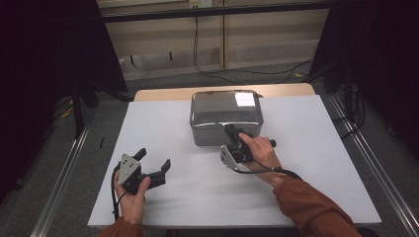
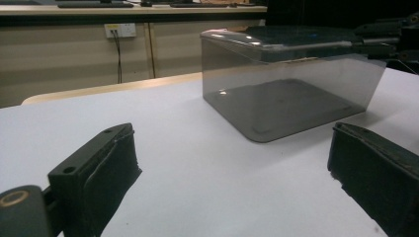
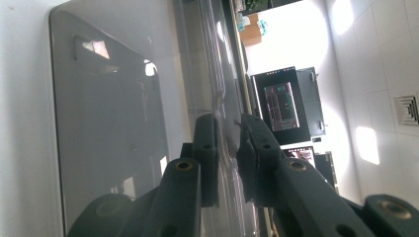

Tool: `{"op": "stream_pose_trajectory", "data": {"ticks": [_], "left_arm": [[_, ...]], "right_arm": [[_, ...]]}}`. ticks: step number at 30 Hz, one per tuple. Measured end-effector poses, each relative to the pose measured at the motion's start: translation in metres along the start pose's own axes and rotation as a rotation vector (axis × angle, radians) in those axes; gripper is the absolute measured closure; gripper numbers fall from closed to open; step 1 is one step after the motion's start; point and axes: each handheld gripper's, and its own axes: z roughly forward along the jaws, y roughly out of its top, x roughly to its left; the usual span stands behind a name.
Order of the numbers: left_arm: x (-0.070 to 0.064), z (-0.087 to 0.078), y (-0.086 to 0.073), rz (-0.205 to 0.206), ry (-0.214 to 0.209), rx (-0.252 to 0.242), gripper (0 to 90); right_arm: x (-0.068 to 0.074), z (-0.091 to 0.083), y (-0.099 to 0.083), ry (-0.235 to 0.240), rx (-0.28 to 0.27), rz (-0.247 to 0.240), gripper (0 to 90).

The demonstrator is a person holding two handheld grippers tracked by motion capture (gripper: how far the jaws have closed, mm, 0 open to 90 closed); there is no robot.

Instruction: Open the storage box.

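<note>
A smoky see-through box [image 1: 217, 129] with a glossy lid [image 1: 226, 106] stands at the back middle of the white table top [image 1: 306, 168]. My right gripper [image 1: 230, 130] is turned on its side at the box's front edge. In the right gripper view this gripper [image 3: 227, 148] has its jaws shut on the lid's thin rim [image 3: 225, 98], next to the box's grey front wall [image 3: 108, 123]. My left gripper [image 1: 154, 158] rests at the front left, apart from the box, jaws wide open. The left gripper [image 2: 232, 163] has bare table between its jaws and looks toward the box [image 2: 291, 94].
A wooden table edge [image 1: 163, 94] shows behind the white top. Cables [image 1: 217, 71] lie on the floor beyond it. Metal rails [image 1: 66, 168] run along both sides. A wall socket [image 2: 120, 30] sits on the far wall.
</note>
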Motion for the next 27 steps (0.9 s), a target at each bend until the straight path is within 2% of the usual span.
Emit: {"op": "stream_pose_trajectory", "data": {"ticks": [4,8,11,12,14,15,17,18,20,24,25,27], "left_arm": [[-0.005,0.003,0.001,0.014,-0.028,0.012,3.8],[-0.010,0.010,0.005,0.027,-0.032,-0.004,3.5],[-0.011,0.015,0.007,0.020,-0.055,-0.016,3.0],[-0.012,0.020,0.008,0.018,-0.085,-0.021,2.9],[-0.013,0.022,0.008,0.017,-0.091,-0.026,2.8],[-0.014,0.027,0.008,0.035,-0.113,-0.032,2.2],[-0.014,0.029,0.009,0.042,-0.111,-0.028,2.1],[-0.014,0.034,0.011,0.017,-0.119,-0.035,2.1],[-0.015,0.039,0.015,0.010,-0.125,-0.042,2.0],[-0.016,0.045,0.020,0.025,-0.146,-0.052,1.8],[-0.016,0.048,0.023,0.046,-0.141,-0.050,1.8],[-0.017,0.053,0.025,0.040,-0.149,-0.047,1.8]], "right_arm": [[0.001,0.000,0.000,0.005,0.004,-0.002,78.8],[0.000,0.000,0.000,-0.005,-0.003,0.011,78.7],[-0.002,-0.001,-0.001,-0.008,-0.009,0.017,78.8],[-0.004,0.000,-0.001,-0.013,-0.016,0.021,78.8],[-0.004,-0.001,-0.001,-0.013,-0.010,0.026,78.9],[-0.005,0.000,0.000,-0.016,-0.016,0.022,79.0],[-0.006,0.000,0.000,-0.016,-0.017,0.022,79.0],[-0.006,0.000,0.000,-0.018,-0.019,0.029,78.9],[-0.006,0.000,0.000,-0.018,-0.018,0.027,78.9],[-0.007,0.000,0.000,-0.019,-0.019,0.023,79.0],[-0.007,0.000,0.000,-0.020,-0.019,0.025,79.0],[-0.007,0.000,0.000,-0.021,-0.019,0.028,79.0]]}}
